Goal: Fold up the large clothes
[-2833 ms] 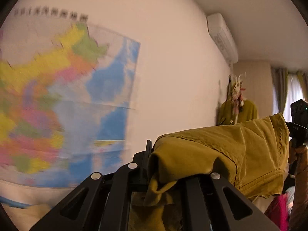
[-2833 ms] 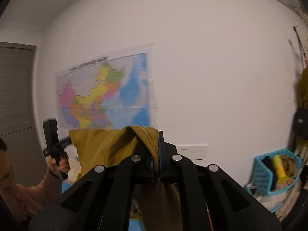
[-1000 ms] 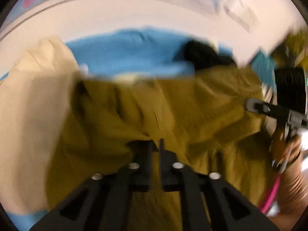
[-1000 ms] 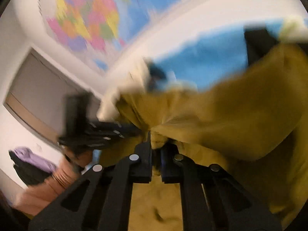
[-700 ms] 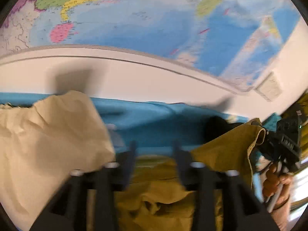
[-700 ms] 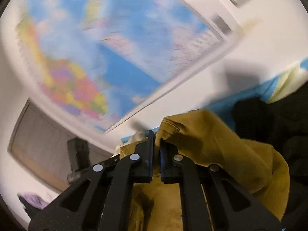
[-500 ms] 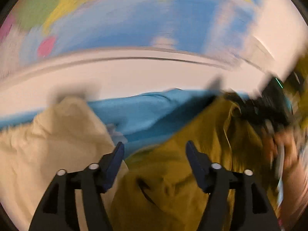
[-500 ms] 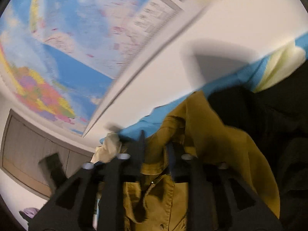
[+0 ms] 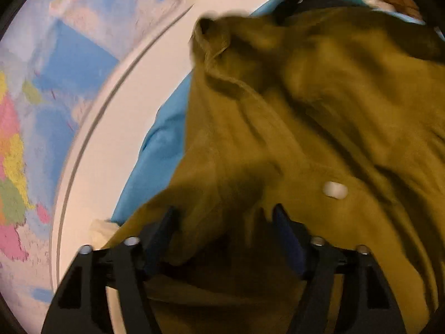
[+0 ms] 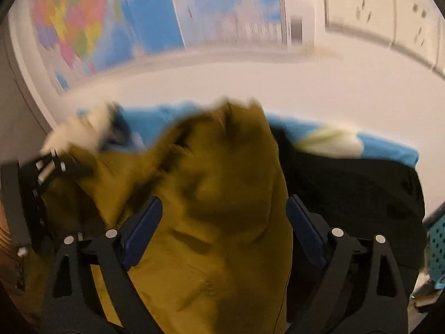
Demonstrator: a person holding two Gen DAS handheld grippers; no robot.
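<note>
Lying crumpled on the blue sheet (image 9: 164, 150), the mustard-yellow garment (image 9: 319, 128) fills the near field of both wrist views and serves as the reference for all positions. The left gripper (image 9: 224, 224) hovers at the garment's near edge; its jaws have just been closing somewhat yet stand apart, with loose folds between them and neither pad seen pressing on cloth. A white button (image 9: 335, 189) shows on the garment just beyond that gripper. The right gripper (image 10: 224, 217) has its jaws spread wide, having just been opening; the garment (image 10: 222, 200) bulges up between the blue pads, not clamped. Beside the garment on the right-wrist view's right lies a black garment (image 10: 356, 194), touching it. A cream cloth (image 10: 78, 133) sits at the garment's far left corner. Beyond the garment the white wall (image 10: 306, 83) carries a coloured map (image 10: 111, 14) and a socket plate (image 10: 361, 2).
</note>
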